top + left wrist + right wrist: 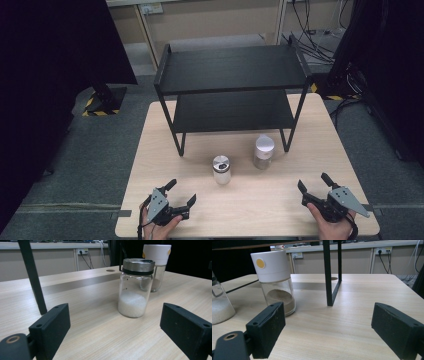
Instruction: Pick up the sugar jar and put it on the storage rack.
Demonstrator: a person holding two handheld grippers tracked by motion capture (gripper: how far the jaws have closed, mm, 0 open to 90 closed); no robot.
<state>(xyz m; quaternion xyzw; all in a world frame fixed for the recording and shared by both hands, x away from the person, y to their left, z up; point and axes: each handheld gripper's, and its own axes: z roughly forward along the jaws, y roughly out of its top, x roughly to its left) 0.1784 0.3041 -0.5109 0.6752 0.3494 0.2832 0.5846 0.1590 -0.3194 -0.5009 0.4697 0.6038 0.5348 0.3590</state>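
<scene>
Two glass jars stand on the wooden table [250, 200] in front of a black two-tier shelf [230, 70]. The metal-lidded jar [221, 170] [133, 288] holds white grains. To its right, the white-capped jar [263, 151] [275, 280] holds brown powder; it also stands behind the first jar [156, 265] in the left gripper view. My left gripper [181, 192] [117, 332] rests open near the front left edge, short of the metal-lidded jar. My right gripper [313, 184] [329, 332] sits open at the front right, nothing between its jaws.
The shelf's black legs [32, 277] [332, 272] stand on the table near the jars. Dark curtains hang at both sides, and cables [310, 30] lie on the floor behind. Bare tabletop lies between the two grippers.
</scene>
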